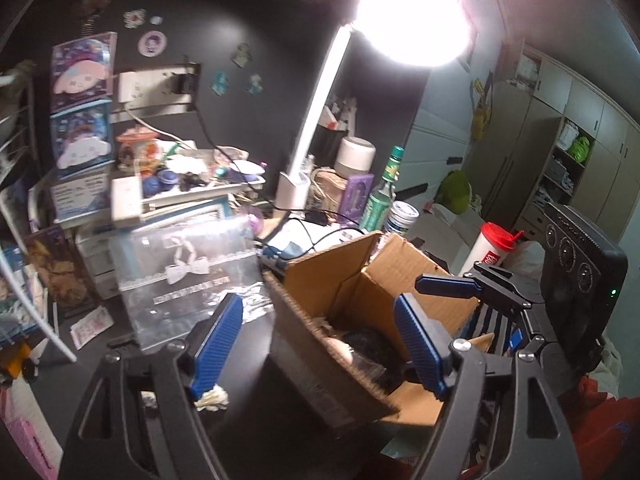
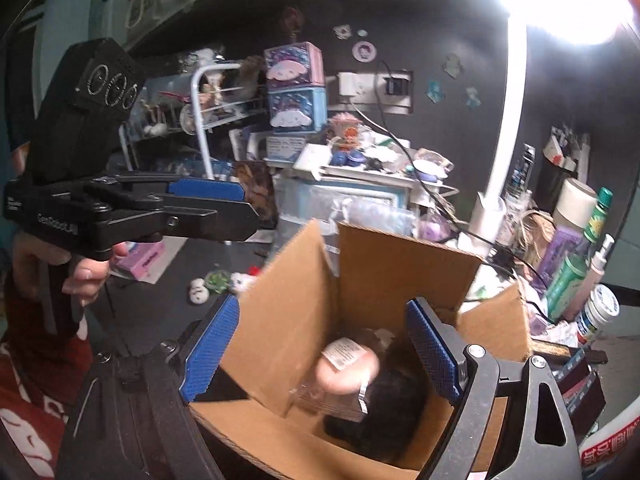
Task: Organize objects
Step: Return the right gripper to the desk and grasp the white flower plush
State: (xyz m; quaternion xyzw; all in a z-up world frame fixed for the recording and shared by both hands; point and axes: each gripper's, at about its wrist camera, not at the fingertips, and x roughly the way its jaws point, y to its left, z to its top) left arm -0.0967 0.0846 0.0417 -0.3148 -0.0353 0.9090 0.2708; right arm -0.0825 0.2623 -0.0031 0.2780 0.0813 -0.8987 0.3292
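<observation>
Both tongs empty above the cardboard box, with the next stray item still to be picked.

Your right tongs hang spread over the open box, one finger outside its left flap and one inside, gripping nothing; a plastic-wrapped doll-like item with dark hair already lies at the bottom. Your left tongs are also released, straddling the box's near wall. You look to be between drops, judging by the item in the box. Loose bits remain on the dark desk: small white and green trinkets left of the box, and a clear printed bag propped behind it. Next, lift clear of the flaps, swing left, and close on one small piece.
</observation>
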